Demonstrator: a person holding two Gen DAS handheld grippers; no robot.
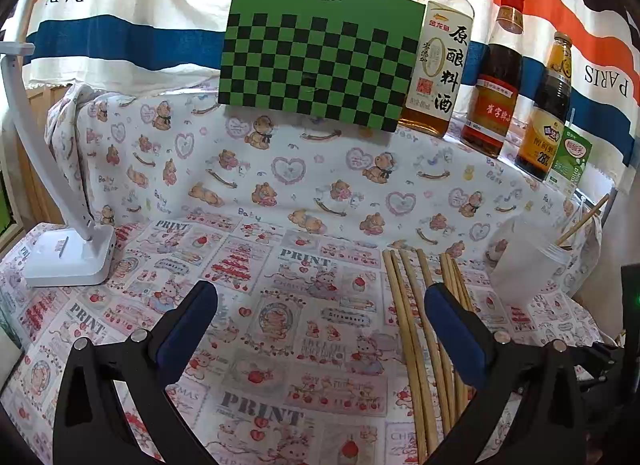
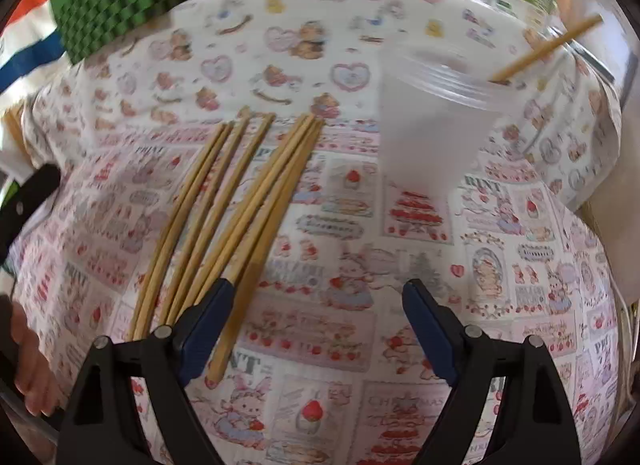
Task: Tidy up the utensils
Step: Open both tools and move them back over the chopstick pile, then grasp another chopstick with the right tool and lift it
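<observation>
1. Wooden chopsticks point(image 2: 224, 217) lie loose on the printed tablecloth point(image 2: 520, 265), left of a frosted plastic cup point(image 2: 432, 133) holding one chopstick point(image 2: 548, 47).
2. Left gripper point(image 1: 320, 305) and right gripper point(image 2: 320, 301) both gape wide, empty.

Pastel prints, one bold green board

Pink-and-red strawberry print cloth point(image 1: 280, 325); tan chopsticks point(image 2: 224, 201); green-black checkerboard point(image 1: 320, 61); frosted white cup point(image 2: 432, 125); black tongs, blue pads point(image 1: 188, 329).

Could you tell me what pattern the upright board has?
Green-and-black checkerboard, clearest in the left wrist view.
</observation>
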